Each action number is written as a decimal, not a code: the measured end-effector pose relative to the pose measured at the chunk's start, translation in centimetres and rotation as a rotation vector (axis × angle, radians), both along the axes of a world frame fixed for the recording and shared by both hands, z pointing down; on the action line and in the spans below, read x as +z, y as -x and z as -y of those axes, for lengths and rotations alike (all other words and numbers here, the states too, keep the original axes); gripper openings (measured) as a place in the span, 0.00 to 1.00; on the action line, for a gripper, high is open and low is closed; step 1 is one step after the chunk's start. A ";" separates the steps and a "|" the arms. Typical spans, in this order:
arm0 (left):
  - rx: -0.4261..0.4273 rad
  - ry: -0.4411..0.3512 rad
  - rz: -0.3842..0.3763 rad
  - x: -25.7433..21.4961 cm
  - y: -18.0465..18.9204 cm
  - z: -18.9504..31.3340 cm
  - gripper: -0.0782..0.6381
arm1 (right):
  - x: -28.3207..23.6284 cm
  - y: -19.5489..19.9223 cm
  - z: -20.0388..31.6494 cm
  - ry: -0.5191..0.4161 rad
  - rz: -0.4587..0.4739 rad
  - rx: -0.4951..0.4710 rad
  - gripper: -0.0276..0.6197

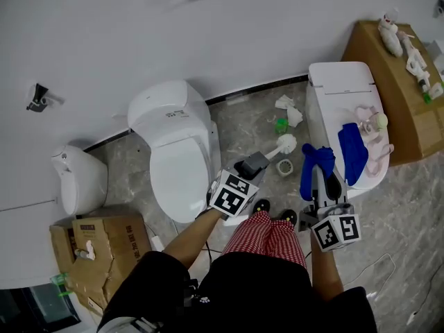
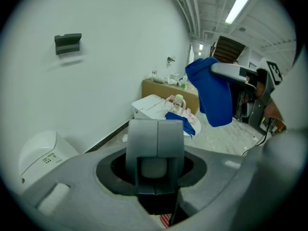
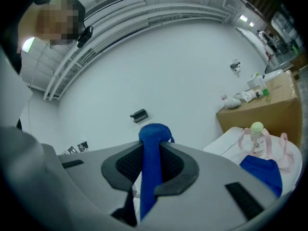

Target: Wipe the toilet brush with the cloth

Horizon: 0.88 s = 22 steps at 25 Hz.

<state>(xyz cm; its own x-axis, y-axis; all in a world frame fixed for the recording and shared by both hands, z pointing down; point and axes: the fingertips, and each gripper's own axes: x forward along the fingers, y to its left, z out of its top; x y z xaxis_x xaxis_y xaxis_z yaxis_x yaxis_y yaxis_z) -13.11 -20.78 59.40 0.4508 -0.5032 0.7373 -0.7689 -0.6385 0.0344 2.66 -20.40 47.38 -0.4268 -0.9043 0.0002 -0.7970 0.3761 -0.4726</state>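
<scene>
The left gripper (image 1: 245,175) is clenched on the toilet brush (image 1: 285,144), a white round bristle head on a short stem with a grey block-shaped handle. In the left gripper view that grey handle (image 2: 155,141) stands upright and fills the gap between the two jaws. The landmark is the white toilet (image 1: 175,141), a glossy ceramic one with its lid down, standing against the wall. In the head view the brush is held in the air just to the right of the toilet's bowl, with its head pointing away from the person.

The right gripper (image 1: 321,177) is further right of the toilet, beyond the brush. Its jaws are pressed together on a bunched blue cloth (image 1: 316,159), which rises in a fold above the fingertips (image 3: 153,134) and also hangs below them. The cloth is just beside the brush head, and no contact between them shows.

Further right of the toilet again is a white closed-lid fixture (image 1: 338,89), and a second blue cloth (image 1: 354,152) lies on top of it. Left of the toilet and nearer the person stands a brown cardboard box (image 1: 111,245)
</scene>
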 end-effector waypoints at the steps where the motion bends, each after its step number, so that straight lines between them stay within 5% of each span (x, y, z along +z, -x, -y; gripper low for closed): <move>1: -0.001 -0.005 -0.005 -0.4 -0.1 0.0 0.34 | -0.3 0.0 0.1 -0.004 -0.001 -0.001 0.14; 22: -0.001 -0.125 -0.059 -7.3 -1.1 1.7 0.34 | -5.0 -1.0 0.9 -0.081 -0.009 0.052 0.14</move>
<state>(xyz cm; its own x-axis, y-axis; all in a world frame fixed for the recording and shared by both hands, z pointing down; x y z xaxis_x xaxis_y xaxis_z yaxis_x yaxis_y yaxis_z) -12.05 -22.51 52.12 0.4904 -0.5901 0.6413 -0.7688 -0.6395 -0.0005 3.69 -21.26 42.33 -0.3801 -0.9223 -0.0699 -0.8204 0.3710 -0.4351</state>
